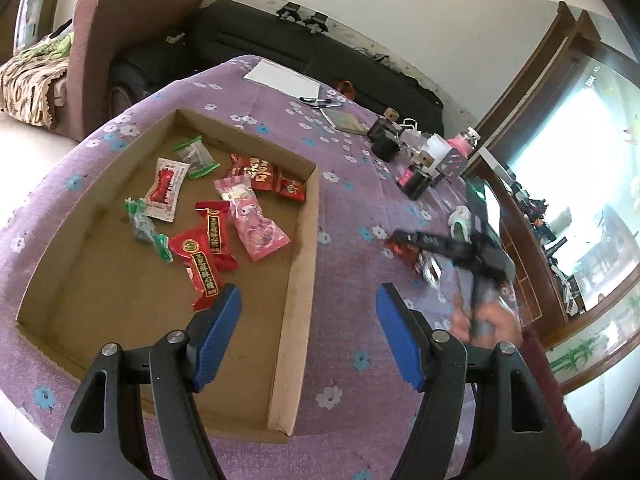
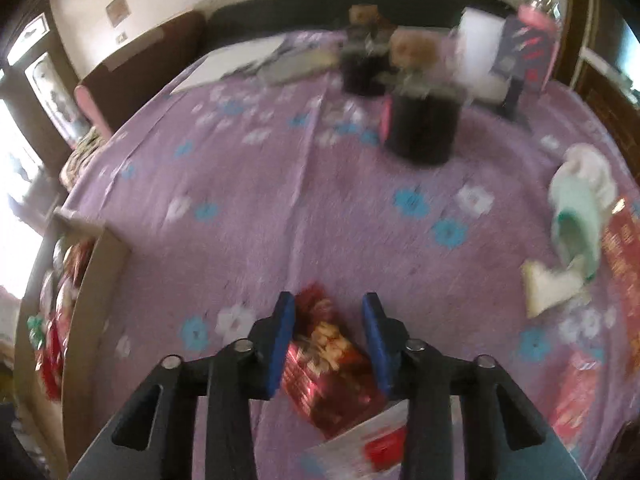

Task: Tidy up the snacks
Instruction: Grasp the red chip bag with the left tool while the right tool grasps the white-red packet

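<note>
Left gripper [image 1: 308,304] hangs over the cardboard tray [image 1: 298,280], jaws apart, empty. Right gripper [image 2: 329,316] jaws straddle a red snack packet [image 2: 328,368] on the worktop [image 2: 280,184]; grip unclear.

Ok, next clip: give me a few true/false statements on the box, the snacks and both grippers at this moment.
1. The cardboard box holds several wrapped snacks. True.
2. The left gripper grips a pink packet. False: it is open and empty, above the box's edge; the pink packet lies in the box.
3. A red packet lies on the purple cloth between the right gripper's blue fingers. True.
4. The right gripper is over the box. False: it is over the cloth, with the box off to its left.
5. All snacks are already in the box. False: at least the red packet is still out on the cloth.
</note>
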### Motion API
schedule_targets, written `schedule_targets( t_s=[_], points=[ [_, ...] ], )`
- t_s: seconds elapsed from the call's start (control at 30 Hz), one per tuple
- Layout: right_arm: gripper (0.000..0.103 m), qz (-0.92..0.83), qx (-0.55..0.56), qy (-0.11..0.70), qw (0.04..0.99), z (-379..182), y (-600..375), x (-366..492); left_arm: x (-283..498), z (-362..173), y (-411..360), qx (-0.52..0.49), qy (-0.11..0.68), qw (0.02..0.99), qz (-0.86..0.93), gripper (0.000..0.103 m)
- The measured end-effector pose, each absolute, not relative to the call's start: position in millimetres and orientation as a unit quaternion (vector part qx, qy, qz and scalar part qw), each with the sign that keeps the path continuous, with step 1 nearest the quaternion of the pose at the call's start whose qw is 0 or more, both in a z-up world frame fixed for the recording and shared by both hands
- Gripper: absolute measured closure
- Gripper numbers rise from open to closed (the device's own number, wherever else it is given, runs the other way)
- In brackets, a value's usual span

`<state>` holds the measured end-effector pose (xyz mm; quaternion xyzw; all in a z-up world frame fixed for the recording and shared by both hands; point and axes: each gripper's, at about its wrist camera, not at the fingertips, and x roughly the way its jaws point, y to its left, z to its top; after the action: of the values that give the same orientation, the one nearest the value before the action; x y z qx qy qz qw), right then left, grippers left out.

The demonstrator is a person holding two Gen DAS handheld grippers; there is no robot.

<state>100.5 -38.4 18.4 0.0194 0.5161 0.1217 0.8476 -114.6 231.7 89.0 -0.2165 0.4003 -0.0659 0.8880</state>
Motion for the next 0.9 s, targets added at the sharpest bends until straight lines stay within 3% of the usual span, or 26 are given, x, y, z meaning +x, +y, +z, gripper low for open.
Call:
schedule_targets(
  t_s=[0.13,0.23,0.3,0.37,0.73,0.83,0.87,0.9],
  points=[
    [0.070,0.237,0.048,0.528,0.814,27,-30,54,-105,83,221,-0.213,0.412,0.883,-0.074,0.034],
    [0.069,0.258,0.067,0.493,0.828,48,-49,24,-100,79,206,-0.202,0.423,0.879,-0.089,0.034],
    [0.058,0.221,0.067,0.473,0.850,59,-72,11,-96,76,196,-0.195,0.430,0.876,-0.100,0.034],
    [0.039,0.165,0.052,0.458,0.872,64,-93,2,-93,74,185,-0.186,0.435,0.874,-0.111,0.034],
    [0.039,0.085,0.036,0.477,0.874,17,-95,29,-93,69,119,-0.046,0.451,0.881,-0.135,0.034],
    [0.046,0.069,-0.004,0.463,0.884,15,-82,30,-89,73,104,0.013,0.442,0.887,-0.134,0.034],
    [0.061,0.062,-0.016,0.458,0.886,14,-79,28,-86,74,98,0.031,0.437,0.888,-0.139,0.034],
    [0.068,0.057,-0.030,0.454,0.889,15,-78,25,-82,75,93,0.042,0.433,0.889,-0.145,0.034]
  ],
)
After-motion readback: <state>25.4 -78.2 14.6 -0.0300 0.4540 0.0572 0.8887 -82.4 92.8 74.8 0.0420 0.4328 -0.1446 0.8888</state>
